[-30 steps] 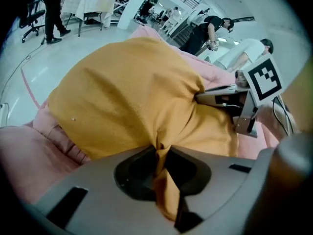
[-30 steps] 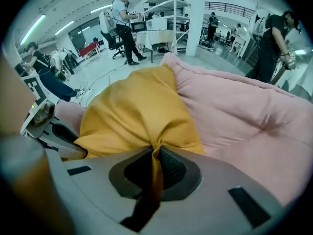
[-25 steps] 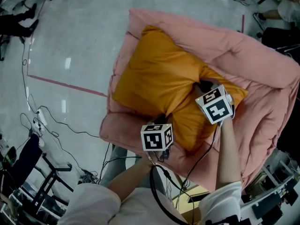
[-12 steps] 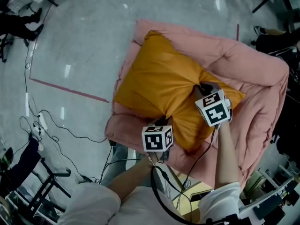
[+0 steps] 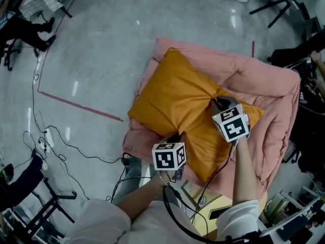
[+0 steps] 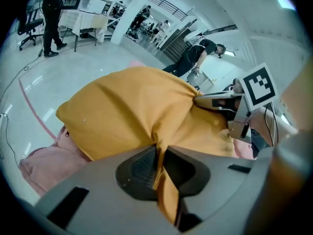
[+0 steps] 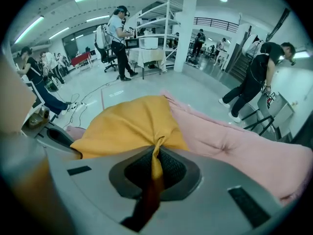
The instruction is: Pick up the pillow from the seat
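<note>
Pink seat (image 5: 269, 85) on grey floor (image 5: 111, 39)

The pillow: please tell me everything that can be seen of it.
The pillow is mustard yellow, square, soft cloth, plump and creased. It sits diagonally over the pink padded seat. The left gripper is shut on a fold at its near edge, the right gripper on a bunched fold near its right corner; creases run from both pinches.

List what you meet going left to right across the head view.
Order: red tape line → left hand-held gripper → right hand-held gripper. The pillow and seat span both grippers, so they are left unplaced.
</note>
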`<action>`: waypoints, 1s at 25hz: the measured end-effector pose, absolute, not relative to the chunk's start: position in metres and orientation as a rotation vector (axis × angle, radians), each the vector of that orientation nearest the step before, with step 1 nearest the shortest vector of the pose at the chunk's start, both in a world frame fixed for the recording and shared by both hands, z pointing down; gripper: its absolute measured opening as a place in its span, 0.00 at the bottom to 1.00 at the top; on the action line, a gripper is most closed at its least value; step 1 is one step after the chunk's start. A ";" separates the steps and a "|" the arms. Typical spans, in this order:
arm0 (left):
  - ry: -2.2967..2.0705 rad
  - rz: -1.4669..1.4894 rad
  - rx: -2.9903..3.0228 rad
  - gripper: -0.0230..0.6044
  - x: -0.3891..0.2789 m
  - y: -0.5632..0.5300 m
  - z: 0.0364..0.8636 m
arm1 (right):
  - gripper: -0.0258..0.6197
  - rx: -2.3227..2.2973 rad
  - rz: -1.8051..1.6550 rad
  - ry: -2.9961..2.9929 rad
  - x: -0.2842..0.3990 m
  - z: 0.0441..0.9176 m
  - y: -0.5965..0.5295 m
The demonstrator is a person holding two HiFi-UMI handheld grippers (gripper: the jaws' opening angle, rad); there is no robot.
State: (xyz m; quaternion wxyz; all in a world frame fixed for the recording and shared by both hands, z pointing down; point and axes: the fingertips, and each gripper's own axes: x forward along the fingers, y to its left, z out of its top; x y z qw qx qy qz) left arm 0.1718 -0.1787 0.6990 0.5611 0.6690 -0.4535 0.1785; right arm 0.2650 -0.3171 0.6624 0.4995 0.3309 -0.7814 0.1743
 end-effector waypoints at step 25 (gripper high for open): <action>-1.410 0.306 1.713 0.10 -0.032 -0.142 0.569 | 0.10 0.903 0.331 -2.161 0.076 0.518 -0.268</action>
